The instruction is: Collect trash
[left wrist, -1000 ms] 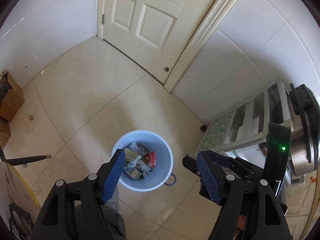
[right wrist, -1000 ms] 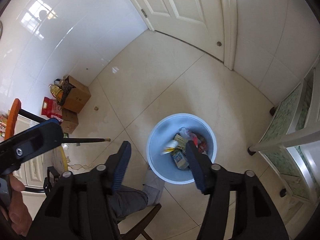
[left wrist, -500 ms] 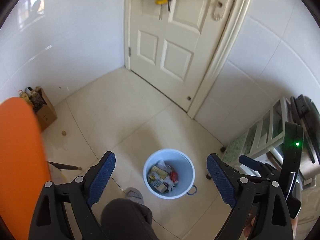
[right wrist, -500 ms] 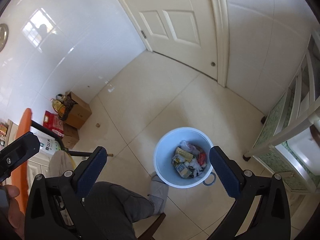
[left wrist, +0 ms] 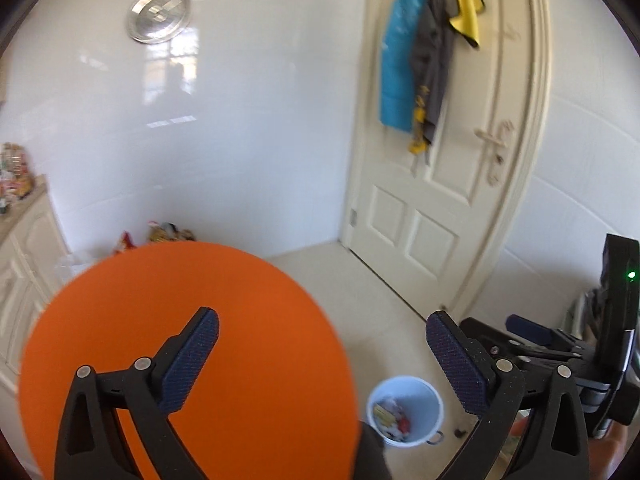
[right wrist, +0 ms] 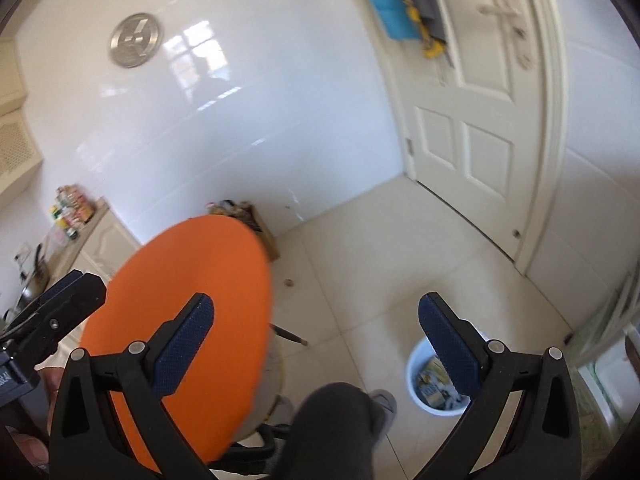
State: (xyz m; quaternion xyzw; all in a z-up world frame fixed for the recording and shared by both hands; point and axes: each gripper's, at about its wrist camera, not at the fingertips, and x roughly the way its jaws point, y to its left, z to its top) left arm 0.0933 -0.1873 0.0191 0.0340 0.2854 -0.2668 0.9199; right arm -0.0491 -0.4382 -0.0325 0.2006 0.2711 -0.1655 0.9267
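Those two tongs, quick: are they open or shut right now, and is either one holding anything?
Left tongs: still opening, nothing between the jaws.
Right tongs: wide open, holding nothing.

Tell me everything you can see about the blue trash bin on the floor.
The trash bin is a small, round, pale blue bucket, plastic by its look, standing upright on the cream tiled floor. A small loop handle sticks out at its lower right side. It holds mixed wrappers and packaging, and is not full. Nothing grips it.
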